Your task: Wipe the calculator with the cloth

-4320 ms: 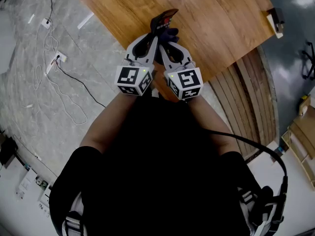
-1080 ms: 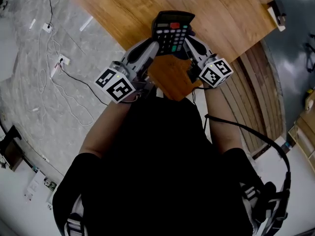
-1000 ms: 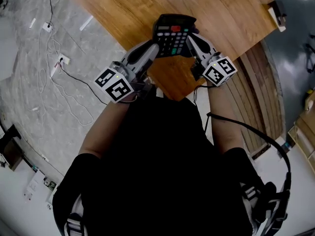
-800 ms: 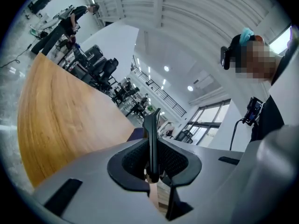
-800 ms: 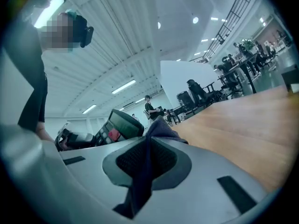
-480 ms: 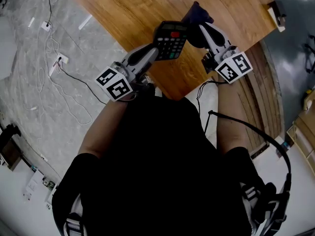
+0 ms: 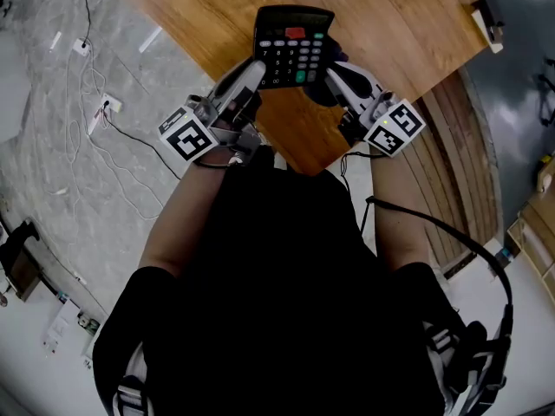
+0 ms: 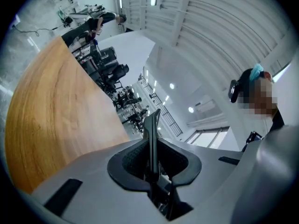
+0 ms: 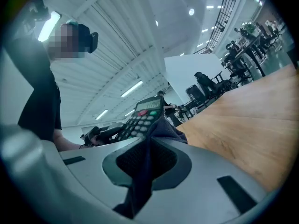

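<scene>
Left gripper: my left gripper (image 8: 152,164) is clamped on the calculator (image 8: 152,129). The pads press on its thin lower edge, so it stands edge-on between the jaws.
Right gripper: my right gripper (image 9: 145,160) pinches a fold of the dark cloth (image 9: 163,129). A bunch bulges past the tips and the rest trails back behind the jaws.
Calculator: I hold it in the air over the wooden table (image 7: 390,24), face up toward me. The cloth sits just beside its lower right corner; I cannot tell whether they touch.
Step in hand: as I judge it, I am bringing the cloth bunch onto the face for a stroke.
Doing it well: I should lead with the bulging bunch, not the hard tips, and press lightly. My grip is on one thin edge, so a firm push could pivot the calculator. Stroking toward my left gripper should keep it seated.
Around: a small block (image 7: 486,33) sits at the table's far right corner. Cables (image 7: 113,146) lie on the floor to the left, and wooden boards (image 7: 442,163) lie to the right. The gripper views show people and chairs far off.
In the way: nothing lies between cloth and calculator. My own left jaws cover one corner, which I cannot wipe without a regrip.
</scene>
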`<state>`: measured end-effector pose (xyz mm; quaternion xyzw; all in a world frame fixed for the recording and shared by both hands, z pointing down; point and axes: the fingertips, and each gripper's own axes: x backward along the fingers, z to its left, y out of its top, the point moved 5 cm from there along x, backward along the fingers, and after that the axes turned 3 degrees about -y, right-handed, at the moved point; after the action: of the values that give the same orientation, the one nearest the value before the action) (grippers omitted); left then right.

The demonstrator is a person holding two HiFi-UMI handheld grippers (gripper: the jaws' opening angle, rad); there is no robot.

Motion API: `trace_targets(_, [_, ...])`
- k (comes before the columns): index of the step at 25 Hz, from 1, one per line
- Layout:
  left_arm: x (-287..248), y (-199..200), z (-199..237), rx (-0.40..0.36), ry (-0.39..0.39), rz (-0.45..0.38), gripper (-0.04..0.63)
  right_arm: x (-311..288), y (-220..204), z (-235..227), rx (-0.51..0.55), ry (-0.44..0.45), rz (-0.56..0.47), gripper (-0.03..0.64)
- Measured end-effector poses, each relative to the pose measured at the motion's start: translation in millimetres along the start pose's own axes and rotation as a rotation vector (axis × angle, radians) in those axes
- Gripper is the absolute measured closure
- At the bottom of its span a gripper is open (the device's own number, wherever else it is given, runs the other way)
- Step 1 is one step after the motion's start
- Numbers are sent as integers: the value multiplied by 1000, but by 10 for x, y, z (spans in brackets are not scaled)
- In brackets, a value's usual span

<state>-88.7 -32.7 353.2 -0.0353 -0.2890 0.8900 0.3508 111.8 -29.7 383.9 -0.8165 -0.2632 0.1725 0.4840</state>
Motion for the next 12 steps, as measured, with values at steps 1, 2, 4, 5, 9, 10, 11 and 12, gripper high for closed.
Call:
trace_targets(1, [1, 31, 12, 31, -6, -21, 528, -3, -43, 42, -20, 14, 1, 583])
trace_targets(2, [-1, 59, 23, 77, -16, -47, 528, -1, -70, 80, -50, 30, -9, 583])
trace_targets(4, [-14, 87, 32, 188, -48, -103, 528, 23, -70, 128, -135, 60, -66, 583])
trace_targets(5, [-22, 83, 27, 232, -61, -122, 528, 45, -56, 137, -176, 72, -101, 583])
trace_targets(9, [-60, -51, -68, 309, -97, -134, 528, 104, -103, 173, -221, 106, -126, 583])
trace_targets(10, [-76, -74, -88, 315, -106, -124, 528, 66, -132, 190, -212, 114, -107, 583])
trace_targets(11, [-91, -87, -96, 319, -113, -111, 528, 9, -156, 208, -204, 122, -90, 583])
trace_targets(12, [-104, -95, -94, 324, -116, -101, 528, -57, -174, 227, -200, 131, -77, 583])
